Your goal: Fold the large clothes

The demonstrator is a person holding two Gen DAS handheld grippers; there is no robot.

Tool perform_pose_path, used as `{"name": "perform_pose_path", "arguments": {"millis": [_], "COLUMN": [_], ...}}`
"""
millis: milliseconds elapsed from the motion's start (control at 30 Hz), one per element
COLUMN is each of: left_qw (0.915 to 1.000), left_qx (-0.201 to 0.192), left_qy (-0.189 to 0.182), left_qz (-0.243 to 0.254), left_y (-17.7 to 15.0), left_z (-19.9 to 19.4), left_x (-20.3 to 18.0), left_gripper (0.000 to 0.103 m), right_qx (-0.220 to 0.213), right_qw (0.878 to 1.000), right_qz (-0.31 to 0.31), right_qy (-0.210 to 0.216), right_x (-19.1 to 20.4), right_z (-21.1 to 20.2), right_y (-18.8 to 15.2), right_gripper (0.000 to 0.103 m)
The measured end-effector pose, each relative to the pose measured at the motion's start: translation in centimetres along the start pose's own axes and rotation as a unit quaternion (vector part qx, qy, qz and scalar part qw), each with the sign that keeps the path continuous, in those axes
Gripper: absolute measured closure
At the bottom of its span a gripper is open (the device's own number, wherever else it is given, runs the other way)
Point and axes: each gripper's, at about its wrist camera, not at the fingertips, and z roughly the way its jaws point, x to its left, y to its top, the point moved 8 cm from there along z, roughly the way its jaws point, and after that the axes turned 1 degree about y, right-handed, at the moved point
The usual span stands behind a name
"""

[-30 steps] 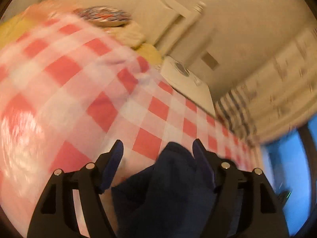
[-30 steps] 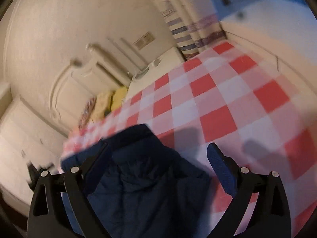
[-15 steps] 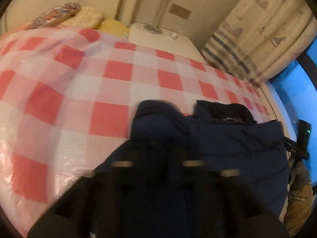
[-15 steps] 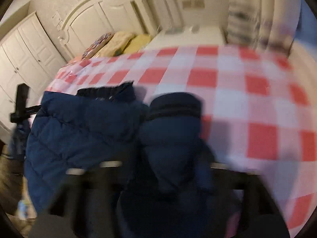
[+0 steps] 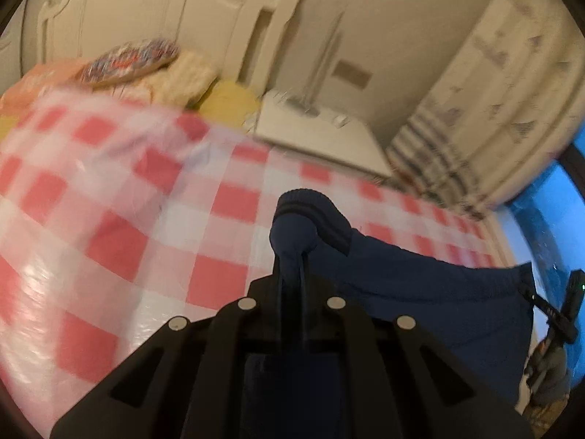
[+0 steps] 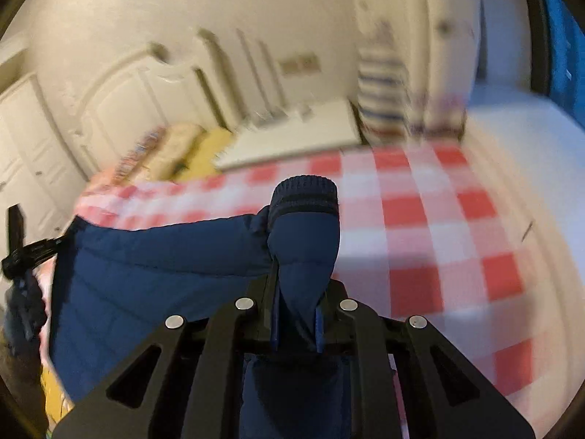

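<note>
Both grippers, wide apart a second ago, have just closed: left gripper point(image 5: 292, 274) and right gripper point(image 6: 296, 292) each pinch a sleeve cuff of the navy jacket point(image 6: 153, 267) above the checked bedspread point(image 5: 109, 219). No readable writing.

A bed point(image 5: 109, 226) under a red-and-white checked cover fills the near ground. At its far end lie pillows point(image 5: 182, 77), one patterned, one cream, one yellow. Behind them stand a cream panelled headboard point(image 5: 120, 11) and wall. A pale bedside cabinet point(image 5: 318, 135) sits to the right, then a striped curtain point(image 5: 475, 117) and a blue-lit window point(image 5: 552, 226). The light is warm and dim.
</note>
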Motion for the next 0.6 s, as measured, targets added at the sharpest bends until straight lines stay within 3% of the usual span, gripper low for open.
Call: {"name": "perform_pose_path", "arguments": {"millis": [33, 133, 300, 433, 533, 600], "left_qw": [0.9996, 0.9987, 0.9991, 0.9978, 0.9948, 0.9942], "left_qx": [0.01, 0.032, -0.004, 0.007, 0.042, 0.038], "left_qy": [0.028, 0.04, 0.034, 0.059, 0.089, 0.1], "left_qz": [0.003, -0.007, 0.023, 0.028, 0.022, 0.014], "left_y": [-1.0, -2.9, -0.7, -0.3, -2.5, -2.6], "left_z": [2.2, 5.2, 1.9, 2.7, 6.0, 5.9], "left_x": [0.8, 2.2, 1.1, 0.6, 1.7, 2.3], "left_gripper": [0.093, 0.091, 0.092, 0.091, 0.079, 0.067], "right_qx": [0.016, 0.038, -0.005, 0.0, 0.046, 0.037], "right_qw": [1.0, 0.999, 0.999, 1.0, 0.998, 0.997], "right_qz": [0.008, 0.037, 0.034, 0.023, 0.045, 0.067], "right_qy": [-0.01, -0.007, 0.011, -0.008, -0.02, -0.015], "right_x": [-0.5, -1.8, -1.2, -1.1, -2.3, -3.0], "right_z": [1.7, 4.9, 1.3, 1.9, 5.7, 5.6], "right_y": [-0.8, -3.5, -1.4, -0.6, -3.2, -3.4], "right_gripper": [0.088, 0.087, 0.087, 0.087, 0.084, 0.081]}}
